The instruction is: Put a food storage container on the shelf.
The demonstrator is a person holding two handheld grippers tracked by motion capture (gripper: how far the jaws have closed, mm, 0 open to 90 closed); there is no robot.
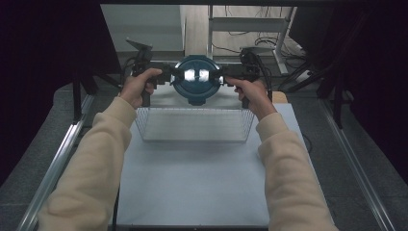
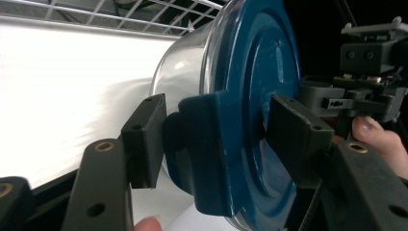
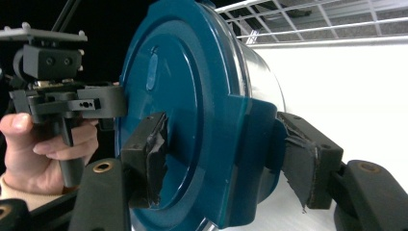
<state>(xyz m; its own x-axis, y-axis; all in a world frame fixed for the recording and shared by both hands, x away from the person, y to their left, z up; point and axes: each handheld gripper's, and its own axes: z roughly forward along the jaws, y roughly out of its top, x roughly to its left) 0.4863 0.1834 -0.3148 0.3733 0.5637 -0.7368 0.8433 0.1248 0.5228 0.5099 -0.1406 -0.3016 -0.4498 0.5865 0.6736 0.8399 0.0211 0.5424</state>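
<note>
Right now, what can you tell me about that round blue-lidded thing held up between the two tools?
The round clear container with a dark blue plastic lid has a glossy see-through body and two blue latch tabs on opposite sides of the lid. It is held in the air, lid towards the person, above the far edge of the wire basket. The left hand-held gripper clamps one latch tab and the right hand-held gripper clamps the other. Nothing else touches it.

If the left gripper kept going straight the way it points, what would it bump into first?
The left gripper points sideways at the blue-lidded container and is clamped on its lid latch, so it would probably push straight into that; the right gripper is beyond.
</note>
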